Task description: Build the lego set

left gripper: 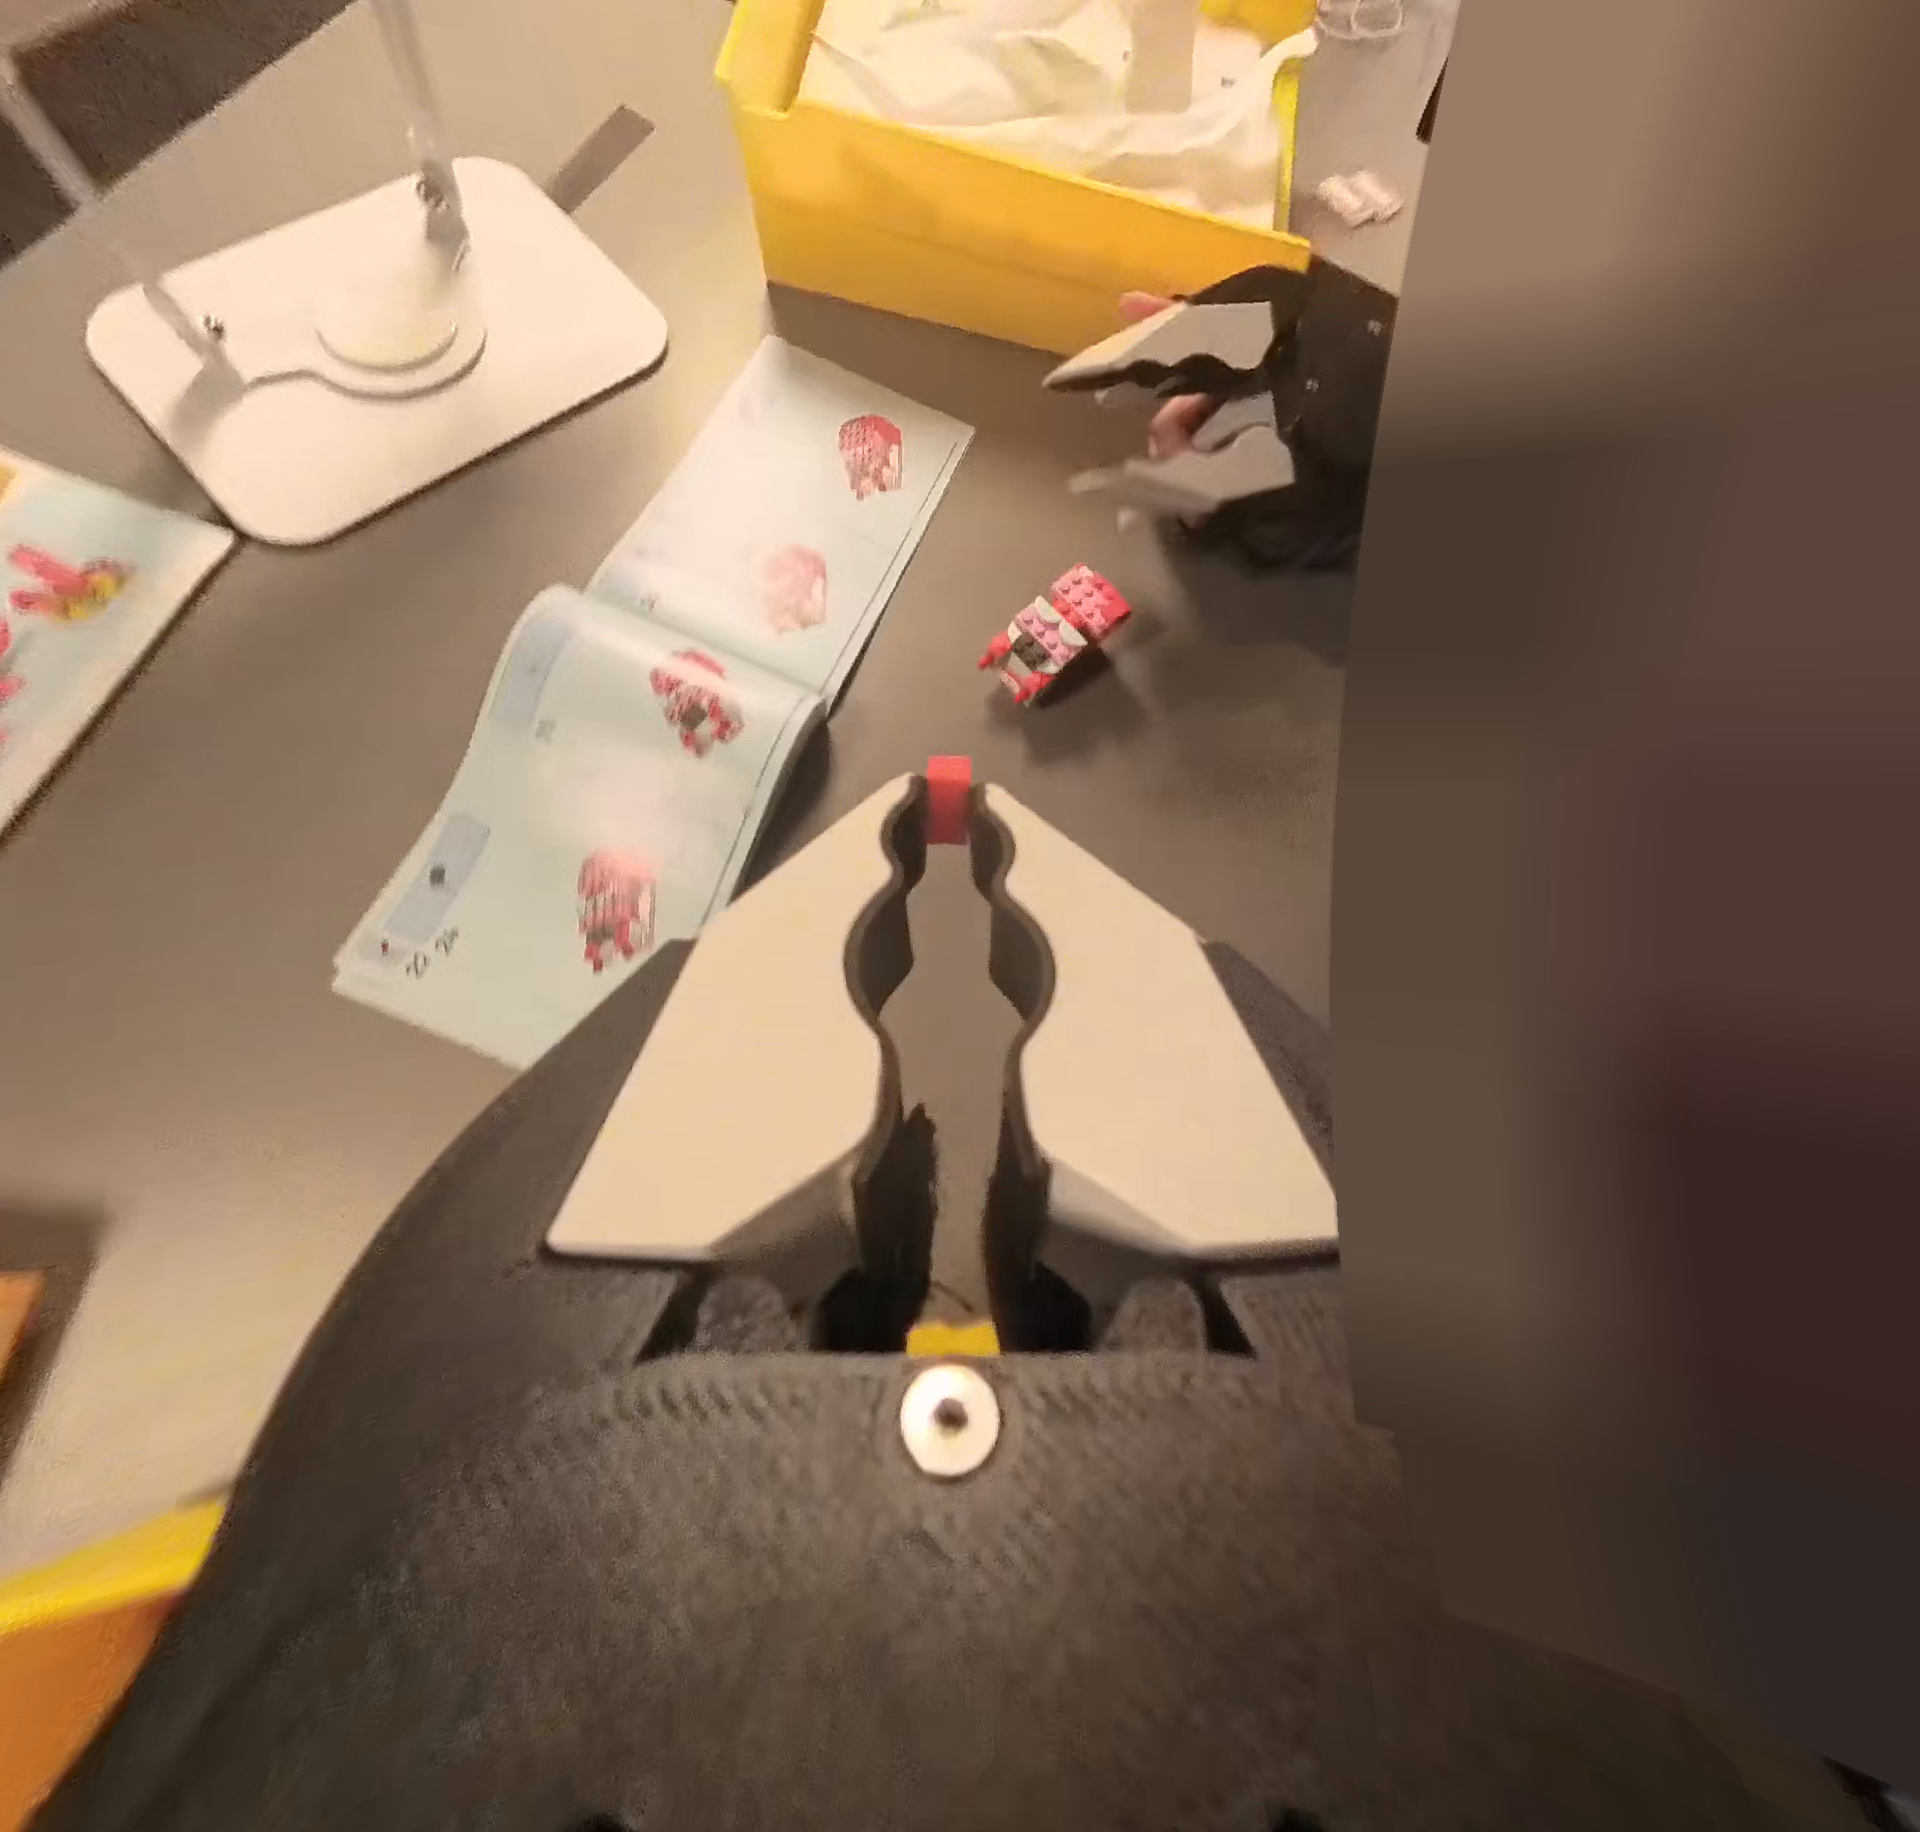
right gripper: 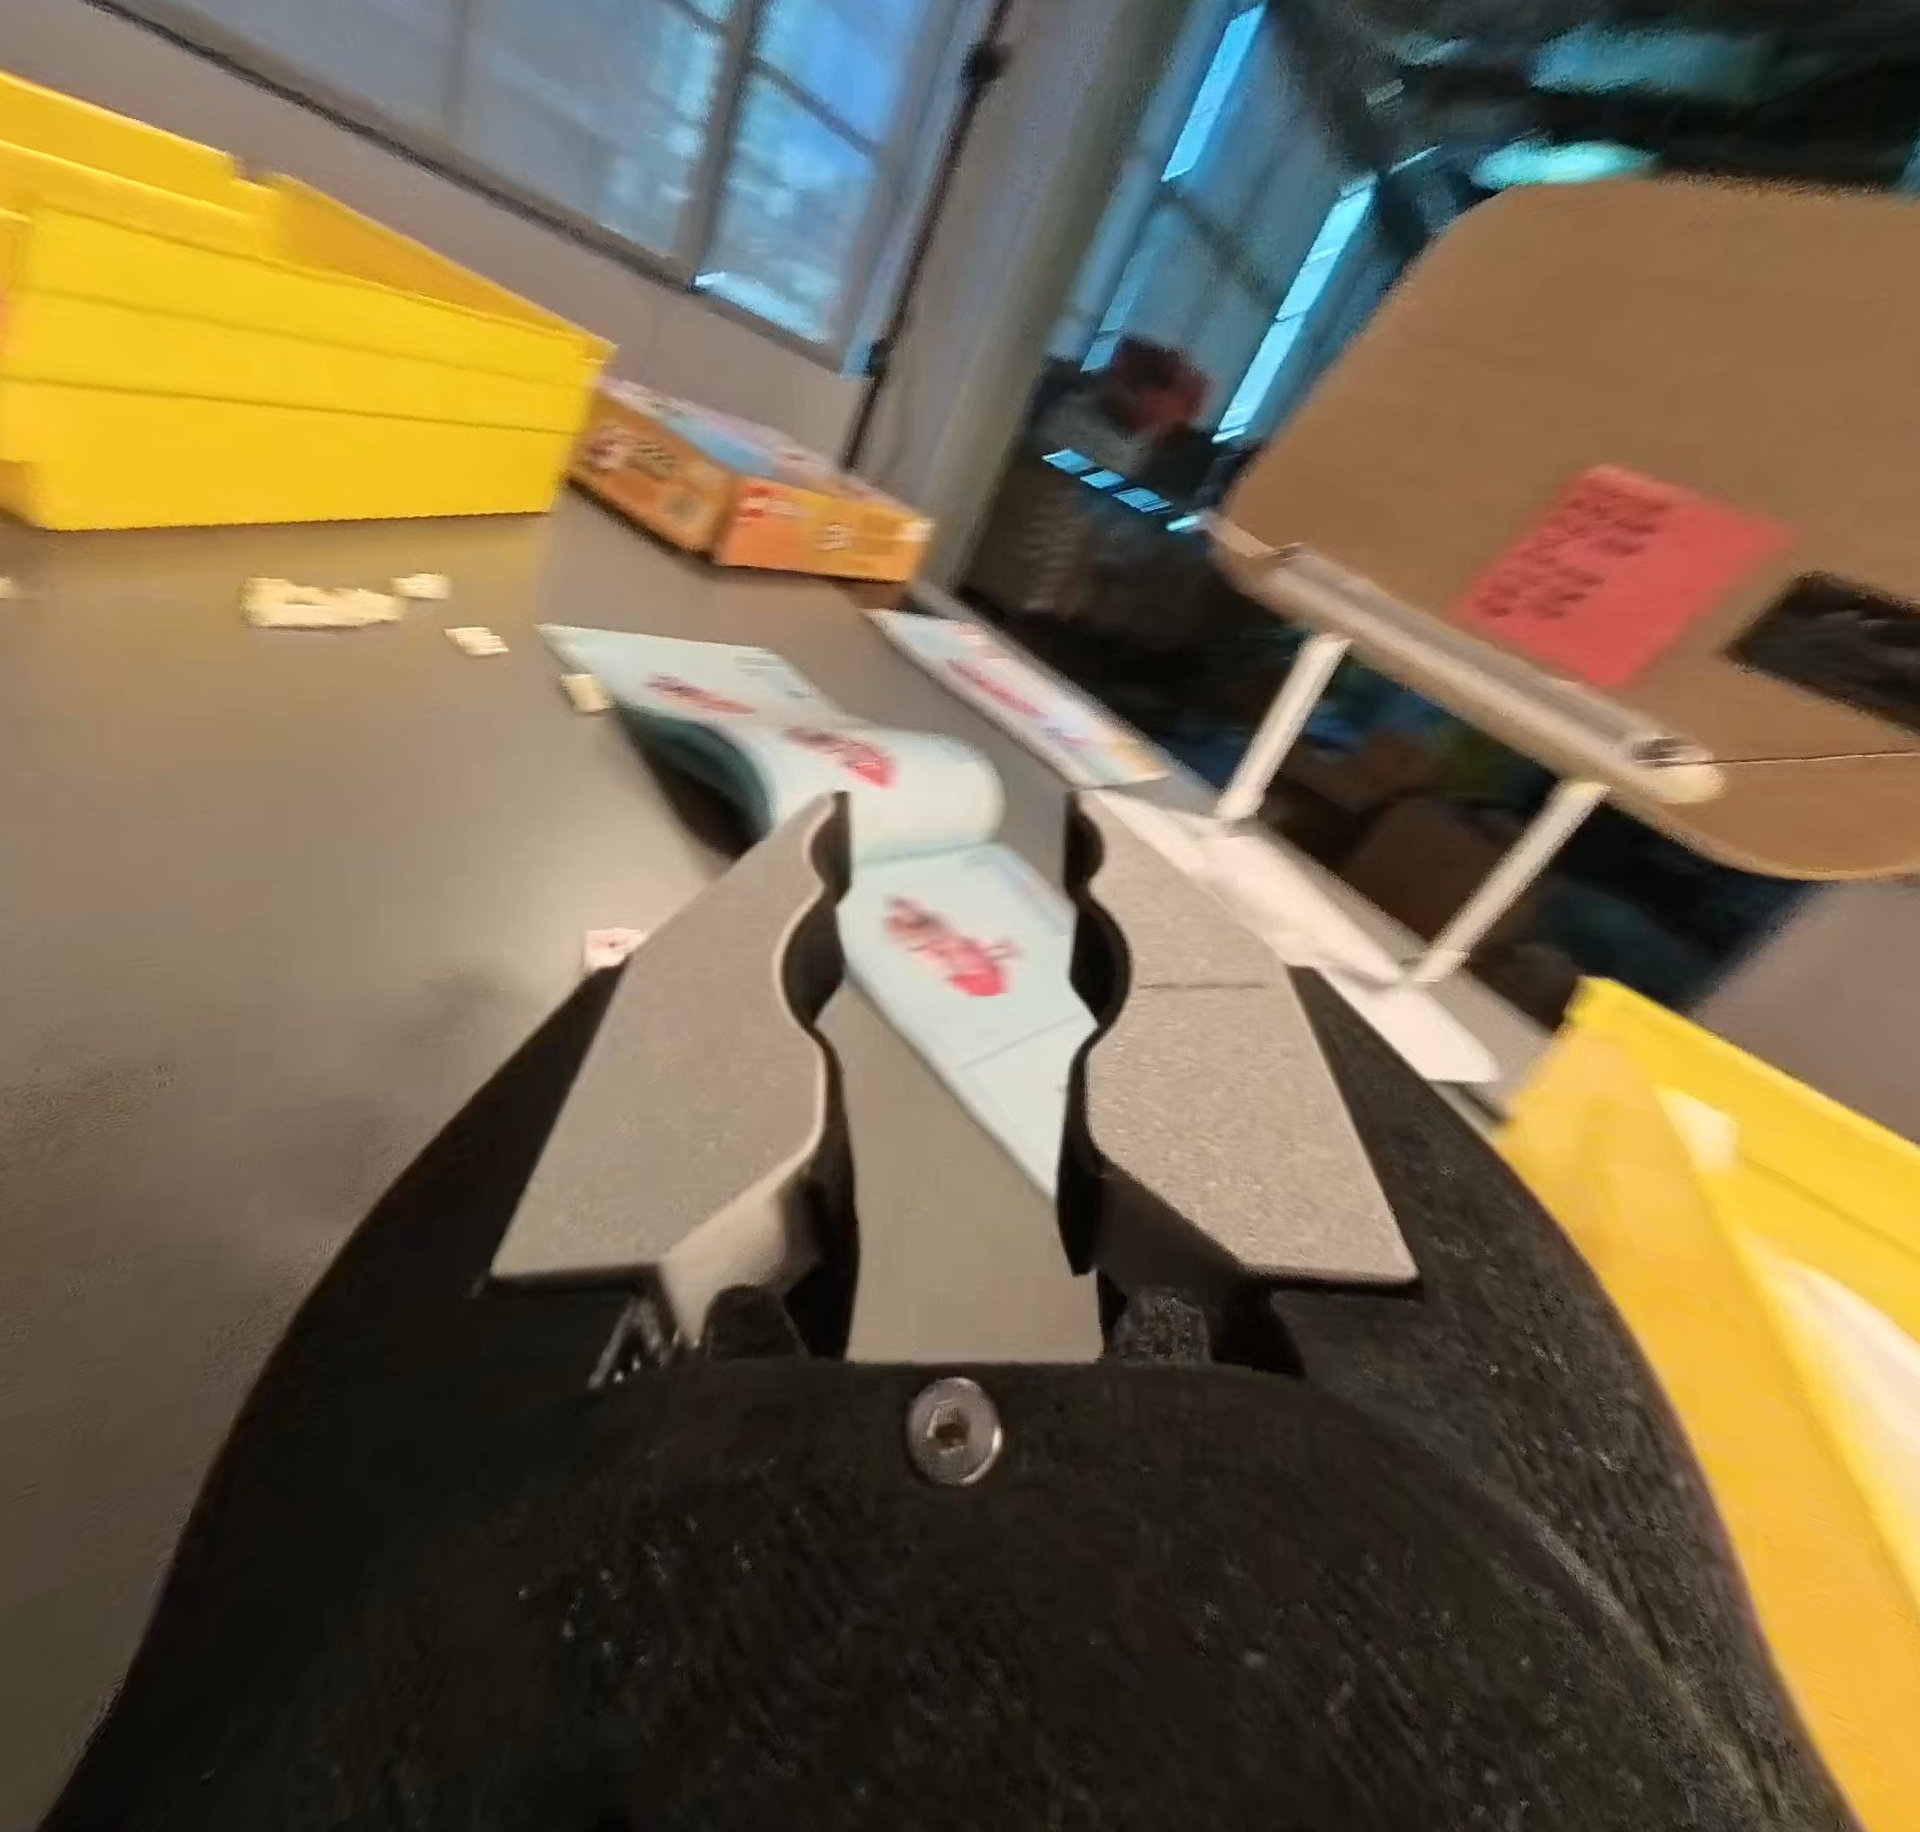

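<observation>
Left gripper (left gripper: 948, 795): its two grey fingertips pinch a small red plastic brick (left gripper: 948, 797) between them, held above the dark grey tabletop (left gripper: 312, 795); the brick sits at the very tips, so most of it stays visible.
Right gripper (right gripper: 954, 826): its jaws stand wide apart with nothing between them, low over the tabletop; in the left wrist view it shows by the yellow box's corner, also spread.
Small red, pink and white brick model (left gripper: 1055, 634): rests on the table ahead of the held brick and slightly to its right, between the two grippers.
Pale blue instruction booklet (left gripper: 665, 743): lies open just left of the left gripper, pages up, probably for reference.
Yellow cardboard box (left gripper: 997, 213): at the far side, holding crumpled white plastic bags (left gripper: 1049, 47).
White lamp base (left gripper: 374, 348): stands left of the booklet.
Loose white bricks (right gripper: 322, 603): scattered near the yellow box.
</observation>
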